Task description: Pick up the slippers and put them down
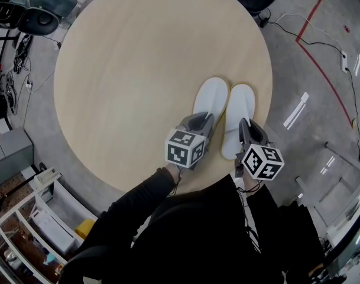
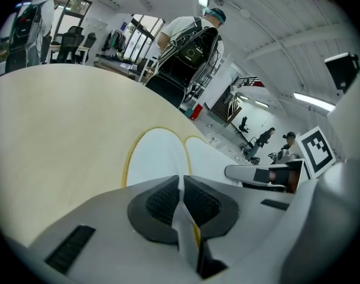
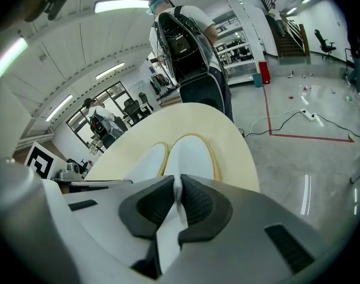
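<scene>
Firmly, fingers clamp the 2 slippers.

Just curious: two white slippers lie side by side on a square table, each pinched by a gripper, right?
Not square: the head view shows a round table. Otherwise right: the left gripper pinches the left slipper, the right gripper the right slipper.

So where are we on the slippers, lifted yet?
Grasps look done: left gripper is shut on the near edge of the left slipper, right gripper on that of the right slipper. In hand: the lift, not started; both slippers seem to lie flat, side by side on the round table. Left: lift and set down.
</scene>
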The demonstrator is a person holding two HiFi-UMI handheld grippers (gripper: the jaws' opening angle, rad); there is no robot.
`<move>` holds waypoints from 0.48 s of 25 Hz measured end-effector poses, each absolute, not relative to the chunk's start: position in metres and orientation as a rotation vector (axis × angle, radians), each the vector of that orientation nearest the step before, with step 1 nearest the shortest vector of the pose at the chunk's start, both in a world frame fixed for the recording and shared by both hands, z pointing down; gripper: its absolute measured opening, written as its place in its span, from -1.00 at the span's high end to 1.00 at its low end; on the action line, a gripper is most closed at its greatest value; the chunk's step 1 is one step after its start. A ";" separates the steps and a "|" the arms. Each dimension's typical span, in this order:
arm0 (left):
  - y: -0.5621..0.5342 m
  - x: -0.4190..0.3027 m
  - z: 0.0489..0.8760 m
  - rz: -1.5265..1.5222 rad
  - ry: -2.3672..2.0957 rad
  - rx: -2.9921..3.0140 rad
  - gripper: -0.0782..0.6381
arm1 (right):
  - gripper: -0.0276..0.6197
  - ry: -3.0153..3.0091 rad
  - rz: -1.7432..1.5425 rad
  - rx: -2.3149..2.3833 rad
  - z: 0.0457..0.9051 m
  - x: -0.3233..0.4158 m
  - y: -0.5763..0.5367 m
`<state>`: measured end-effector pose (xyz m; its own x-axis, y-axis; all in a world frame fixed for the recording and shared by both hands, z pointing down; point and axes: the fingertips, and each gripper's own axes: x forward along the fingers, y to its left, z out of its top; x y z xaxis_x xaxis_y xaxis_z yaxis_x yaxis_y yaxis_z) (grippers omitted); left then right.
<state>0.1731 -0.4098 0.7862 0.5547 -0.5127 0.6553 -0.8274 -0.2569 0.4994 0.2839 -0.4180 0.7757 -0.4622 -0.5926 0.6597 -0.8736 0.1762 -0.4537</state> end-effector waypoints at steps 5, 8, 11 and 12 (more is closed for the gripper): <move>-0.409 0.174 0.777 0.448 -1.095 1.933 0.67 | 0.81 -2.155 1.161 1.402 0.764 0.286 -0.419; -0.410 0.170 0.767 0.422 -1.102 1.936 0.67 | 0.81 -2.173 1.154 1.404 0.755 0.284 -0.420; -0.411 0.171 0.756 0.386 -1.100 1.957 0.67 | 0.81 -2.198 1.140 1.403 0.748 0.284 -0.420; -0.410 0.171 0.752 0.371 -1.101 1.963 0.67 | 0.81 -2.204 1.135 1.401 0.746 0.284 -0.419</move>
<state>0.1713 -0.4095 0.7523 0.5711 -0.5629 0.5974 -0.8098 -0.2671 0.5224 0.2843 -0.4190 0.7456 -0.4833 -0.6300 0.6079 -0.8607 0.2150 -0.4615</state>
